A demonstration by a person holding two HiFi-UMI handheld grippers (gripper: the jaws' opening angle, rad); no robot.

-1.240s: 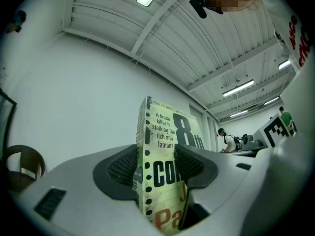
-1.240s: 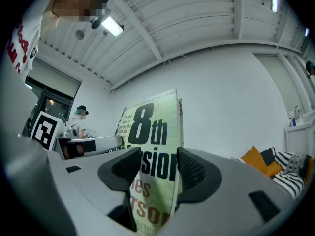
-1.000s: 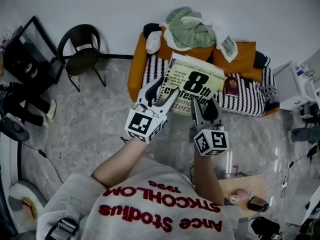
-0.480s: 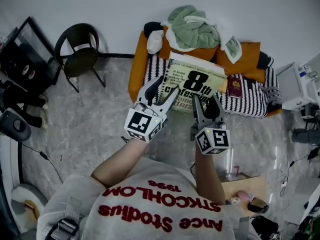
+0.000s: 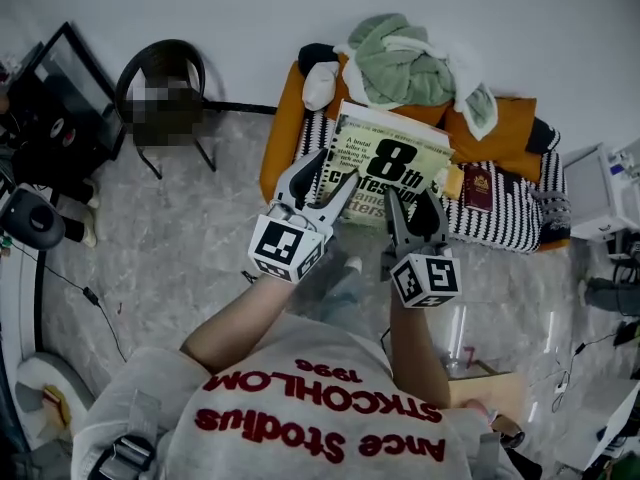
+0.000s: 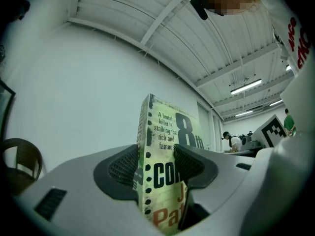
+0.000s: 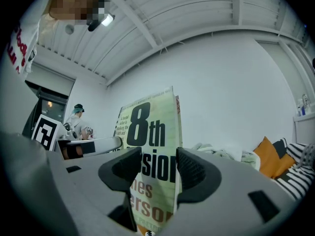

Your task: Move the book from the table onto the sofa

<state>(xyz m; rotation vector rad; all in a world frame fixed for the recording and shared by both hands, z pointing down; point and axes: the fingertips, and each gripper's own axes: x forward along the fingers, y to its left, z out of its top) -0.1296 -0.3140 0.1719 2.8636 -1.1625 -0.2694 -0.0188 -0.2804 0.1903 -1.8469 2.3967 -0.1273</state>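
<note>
Left tongs (image 5: 333, 171) and right tongs (image 5: 412, 204) both clamp book (image 5: 388, 168); sofa (image 5: 510, 223) nearer than a second ago. Carry progressing, release pending.

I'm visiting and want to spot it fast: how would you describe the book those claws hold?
Find the orange sofa with the striped seat by the white wall. In front of it, the left gripper and right gripper clamp the book. It is large, pale green, with a big black "8th", unlike the small dark red booklet on the seat.
</note>
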